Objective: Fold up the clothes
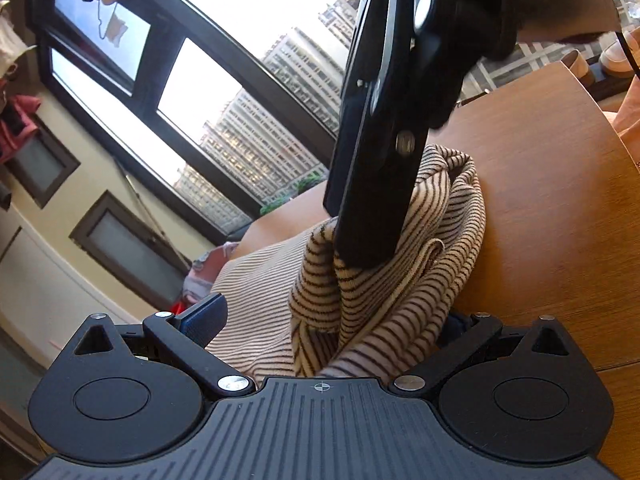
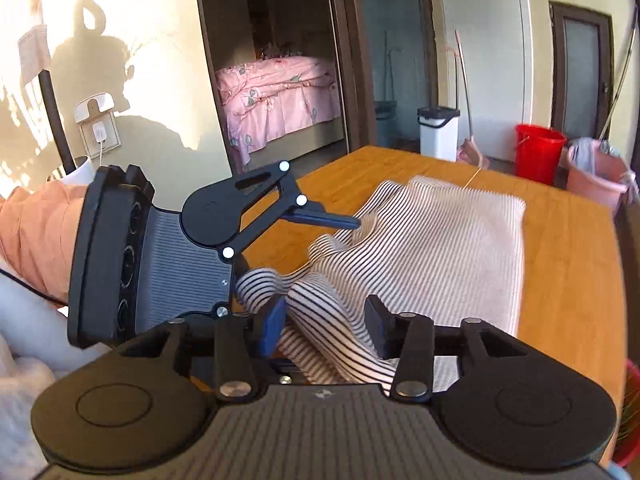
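While a striped garment [image 2: 432, 240] lies partly flattened on the wooden desk [image 2: 572, 264], two hand-held tools work its bunched end

Fine dark stripes run across soft, ribbed cream knit; the far portion lies smooth and rectangular, the near end is gathered in loose rolls, so folding looks begun but unfinished. Right tool [image 2: 326, 322]: jaws stand partly apart with cloth between them, the pads not clearly pressing. Left tool [image 1: 320, 320]: fabric fills its gap, though whether it grips cannot be told. An orange sleeve [image 2: 36, 232] shows behind
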A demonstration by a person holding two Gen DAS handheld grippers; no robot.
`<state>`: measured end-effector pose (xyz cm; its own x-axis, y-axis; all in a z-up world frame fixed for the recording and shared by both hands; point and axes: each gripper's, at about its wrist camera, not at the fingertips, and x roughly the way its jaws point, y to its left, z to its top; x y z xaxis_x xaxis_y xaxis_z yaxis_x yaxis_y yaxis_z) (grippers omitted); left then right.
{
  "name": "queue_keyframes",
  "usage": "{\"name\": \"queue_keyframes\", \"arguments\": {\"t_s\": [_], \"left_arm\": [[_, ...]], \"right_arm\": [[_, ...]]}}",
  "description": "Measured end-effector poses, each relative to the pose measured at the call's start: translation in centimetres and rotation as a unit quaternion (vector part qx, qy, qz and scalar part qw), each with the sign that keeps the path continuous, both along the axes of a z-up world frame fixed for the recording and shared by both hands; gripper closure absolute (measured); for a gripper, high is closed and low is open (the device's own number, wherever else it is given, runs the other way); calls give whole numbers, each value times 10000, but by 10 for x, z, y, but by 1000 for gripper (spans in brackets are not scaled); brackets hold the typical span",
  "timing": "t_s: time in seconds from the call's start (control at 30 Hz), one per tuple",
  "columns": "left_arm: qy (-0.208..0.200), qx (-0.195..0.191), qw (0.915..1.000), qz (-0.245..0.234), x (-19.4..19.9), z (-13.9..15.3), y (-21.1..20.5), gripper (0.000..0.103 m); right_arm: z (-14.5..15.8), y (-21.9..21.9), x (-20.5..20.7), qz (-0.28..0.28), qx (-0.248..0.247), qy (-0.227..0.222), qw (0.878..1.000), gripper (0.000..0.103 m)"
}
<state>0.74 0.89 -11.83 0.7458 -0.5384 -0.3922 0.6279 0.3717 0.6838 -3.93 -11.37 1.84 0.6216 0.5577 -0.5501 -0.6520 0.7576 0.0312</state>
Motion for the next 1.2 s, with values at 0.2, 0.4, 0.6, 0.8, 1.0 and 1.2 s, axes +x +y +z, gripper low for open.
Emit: {"name": "queue_keyframes", "arguments": {"t_s": [0.2,0.4,0.6,0.8,1.0,1.2], "left_arm": [[481,-725,9960,218,-6,14,10,33],[1635,-1636,9711,583,25,38,34,45],[1685,-1225,9761,622,7,36,45,22],[1872,-1153,9741,528,-9,37,53,12],[2522,-1866,9474,630,-11,58,82,3],[4919,-3608,7756,1622,63,42,113,8]], "right_arm": [[1,-42,-19,-801,-1175,-522,9885,39],[-30,-46,-15,-961,-1403,-547,9839,34],[3,-23,-8,-478,-379,-503,9969,42],[33,17,45,-428,28,-473,9980,54],[18,45,132,-912,181,283,9953,53],[9,34,114,-1124,113,167,9935,47]]}}
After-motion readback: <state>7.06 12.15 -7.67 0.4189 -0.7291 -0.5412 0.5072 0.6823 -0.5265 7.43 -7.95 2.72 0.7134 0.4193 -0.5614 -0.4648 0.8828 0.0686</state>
